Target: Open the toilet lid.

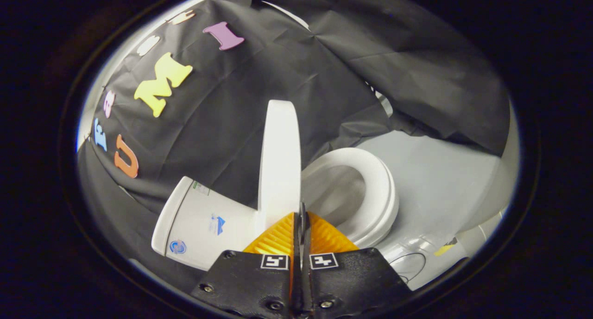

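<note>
The white toilet lid (279, 161) is raised off the seat and shows edge-on, rising just ahead of my fingertips. To its right the white seat ring (377, 194) lies around the open bowl (338, 194). My gripper (302, 212) is shut, its two orange fingers (278, 238) pressed flat together with nothing between them. Their tips sit at the lid's near rim, on the bowl side; whether they touch it I cannot tell.
The white cistern (204, 226) with small stickers stands behind the lid, against the black cloth wall (222, 115). Pale floor (444, 170) spreads beyond the seat. A thin dark cable loop (410, 263) and a yellow scrap (444, 249) lie on it near the toilet's base.
</note>
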A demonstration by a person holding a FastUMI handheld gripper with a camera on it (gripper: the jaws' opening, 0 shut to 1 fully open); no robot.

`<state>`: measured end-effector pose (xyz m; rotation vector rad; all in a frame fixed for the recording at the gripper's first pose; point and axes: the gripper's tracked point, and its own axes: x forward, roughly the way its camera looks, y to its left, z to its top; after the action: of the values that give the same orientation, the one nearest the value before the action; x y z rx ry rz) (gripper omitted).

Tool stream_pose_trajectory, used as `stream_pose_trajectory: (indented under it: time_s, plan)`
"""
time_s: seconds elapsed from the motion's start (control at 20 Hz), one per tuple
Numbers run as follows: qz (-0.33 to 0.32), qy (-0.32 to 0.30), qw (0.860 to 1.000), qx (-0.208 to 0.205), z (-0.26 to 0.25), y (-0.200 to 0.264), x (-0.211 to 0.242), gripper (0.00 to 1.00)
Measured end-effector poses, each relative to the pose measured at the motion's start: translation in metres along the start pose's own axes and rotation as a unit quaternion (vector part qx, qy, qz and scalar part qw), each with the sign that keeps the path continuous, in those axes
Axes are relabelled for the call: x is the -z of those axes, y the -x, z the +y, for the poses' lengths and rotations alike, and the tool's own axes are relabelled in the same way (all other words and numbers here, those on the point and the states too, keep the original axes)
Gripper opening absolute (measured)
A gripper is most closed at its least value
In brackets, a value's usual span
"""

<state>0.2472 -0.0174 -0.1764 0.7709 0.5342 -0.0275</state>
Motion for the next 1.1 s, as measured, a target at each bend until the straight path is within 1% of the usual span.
stream_pose_trajectory:
  time_s: [0.25,0.55,1.1]
  plan:
    - [-0.011,0.034,0.999,0.004,0.021,0.007,0.0,0.04]
    - [-0.017,0.054,0.998,-0.002,0.044,0.013,0.002,0.04]
    - [-0.041,0.129,0.991,0.001,0.087,0.021,0.01,0.04]
